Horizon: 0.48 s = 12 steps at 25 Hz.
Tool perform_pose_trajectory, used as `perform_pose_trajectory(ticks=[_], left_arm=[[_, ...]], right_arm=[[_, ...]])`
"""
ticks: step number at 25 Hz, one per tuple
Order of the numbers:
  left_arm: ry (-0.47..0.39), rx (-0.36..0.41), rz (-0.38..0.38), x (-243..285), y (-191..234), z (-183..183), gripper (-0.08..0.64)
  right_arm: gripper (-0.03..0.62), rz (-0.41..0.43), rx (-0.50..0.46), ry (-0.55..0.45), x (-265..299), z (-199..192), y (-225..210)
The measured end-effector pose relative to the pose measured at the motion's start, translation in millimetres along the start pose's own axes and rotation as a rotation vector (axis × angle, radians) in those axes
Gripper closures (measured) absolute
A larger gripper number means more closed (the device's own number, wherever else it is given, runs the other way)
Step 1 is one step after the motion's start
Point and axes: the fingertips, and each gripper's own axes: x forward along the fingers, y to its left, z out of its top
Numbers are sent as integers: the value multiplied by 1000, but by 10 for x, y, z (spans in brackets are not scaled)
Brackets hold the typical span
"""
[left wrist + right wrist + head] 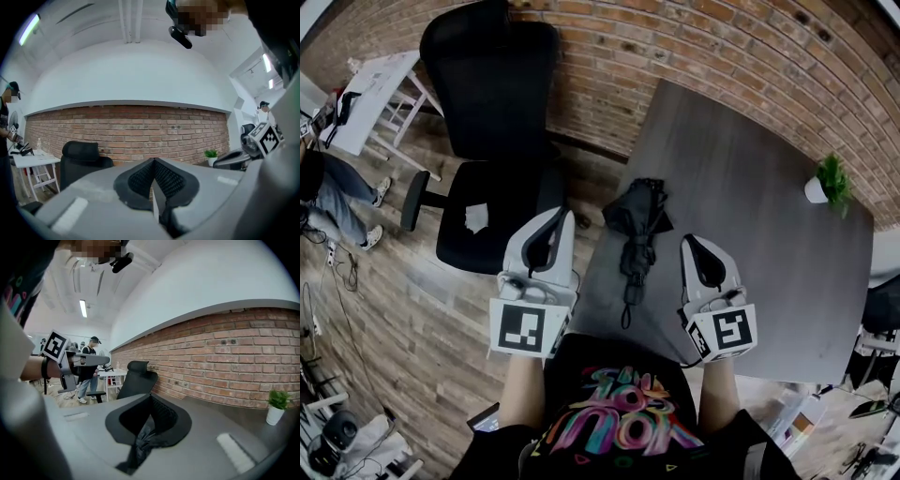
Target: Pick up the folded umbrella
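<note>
No legible word, brand or number is found. Below the near edge of the table (741, 187), the person's black shirt (581, 450) carries multicoloured lettering (614, 412), upside down and too distorted to read. Off the table's near left corner, the left gripper (558, 216) bears a black-and-white square marker (525, 328): coded pattern, no letters. The right gripper (689, 242), over the table's near edge, bears a similar marker (729, 330).

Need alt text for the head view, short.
A folded black umbrella lies on a dark grey table, between the left gripper and right gripper, both shut, neither touching it. A black office chair stands left, a potted plant far right.
</note>
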Motion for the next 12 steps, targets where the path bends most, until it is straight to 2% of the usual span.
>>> perform_pose_trajectory(ticks=[12], left_arm=[[4, 5, -99, 202, -51, 104, 558]], right_arm=[[593, -78, 18, 9, -6, 61, -20]])
